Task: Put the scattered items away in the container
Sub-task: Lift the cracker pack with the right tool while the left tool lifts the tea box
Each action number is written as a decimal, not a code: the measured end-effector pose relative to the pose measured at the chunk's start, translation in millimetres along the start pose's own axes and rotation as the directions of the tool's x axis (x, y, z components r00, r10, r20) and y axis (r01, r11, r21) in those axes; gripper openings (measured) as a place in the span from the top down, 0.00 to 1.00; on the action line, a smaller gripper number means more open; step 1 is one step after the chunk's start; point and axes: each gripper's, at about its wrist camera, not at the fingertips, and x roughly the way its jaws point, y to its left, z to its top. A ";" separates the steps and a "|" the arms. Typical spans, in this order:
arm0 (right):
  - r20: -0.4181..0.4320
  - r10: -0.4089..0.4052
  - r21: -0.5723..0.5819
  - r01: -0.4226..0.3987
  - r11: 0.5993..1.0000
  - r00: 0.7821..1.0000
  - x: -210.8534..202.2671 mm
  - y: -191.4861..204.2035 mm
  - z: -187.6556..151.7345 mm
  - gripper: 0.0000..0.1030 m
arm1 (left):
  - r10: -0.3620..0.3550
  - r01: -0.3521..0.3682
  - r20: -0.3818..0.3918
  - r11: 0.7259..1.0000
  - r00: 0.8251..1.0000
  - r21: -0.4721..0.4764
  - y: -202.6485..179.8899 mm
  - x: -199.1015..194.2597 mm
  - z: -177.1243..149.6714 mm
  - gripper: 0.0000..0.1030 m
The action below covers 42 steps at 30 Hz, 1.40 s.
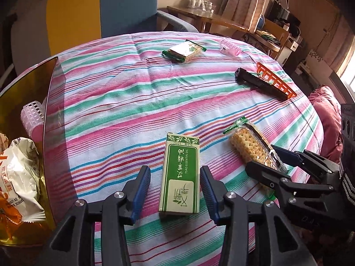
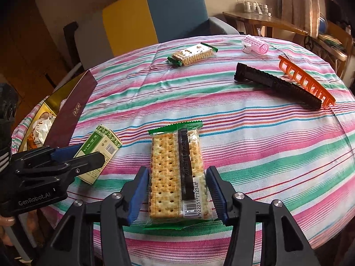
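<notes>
Covering the table, a striped cloth point(image 1: 137, 93) lies under both wide-open, empty claws, blue-yellow chair point(image 2: 155, 15) behind.

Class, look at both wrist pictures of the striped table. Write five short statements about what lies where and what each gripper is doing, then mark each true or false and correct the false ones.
1. The left gripper has its fingers open on either side of the green box. True.
2. The right gripper is lifting the near cracker pack off the tablecloth. False: the pack lies flat on the cloth between open fingers.
3. A second cracker pack lies at the far side of the table. True.
4. The black comb lies inside the gold box. False: it lies on the cloth beside the orange comb.
5. A pink hair roller lies on the table. True.
</notes>
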 end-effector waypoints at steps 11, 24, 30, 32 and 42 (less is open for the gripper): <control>0.024 -0.076 -0.056 0.077 0.995 0.997 0.9 12.4 -5.6 0.47 | 0.064 -0.065 0.020 0.996 0.998 0.056 -9.4 1.8 -6.9 0.69; 0.021 -0.123 -0.074 0.124 0.990 0.992 -3.8 22.9 -10.7 0.53 | 0.066 -0.068 0.049 0.997 0.997 0.043 -4.7 -10.2 -19.7 0.70; 0.018 -0.126 -0.087 0.127 0.988 0.992 -4.6 32.7 -14.0 0.53 | 0.070 -0.074 0.069 0.996 0.995 0.048 -6.0 -18.0 -23.0 0.70; 0.020 -0.128 -0.095 0.130 0.987 0.992 -4.7 36.4 -15.8 0.53 | 0.071 -0.075 0.070 0.996 0.995 0.049 -6.7 -19.5 -24.7 0.70; 0.032 -0.136 -0.104 0.138 0.985 0.990 -8.2 42.1 -21.0 0.53 | 0.071 -0.076 0.105 0.996 0.992 0.052 -6.2 -31.9 -29.0 0.70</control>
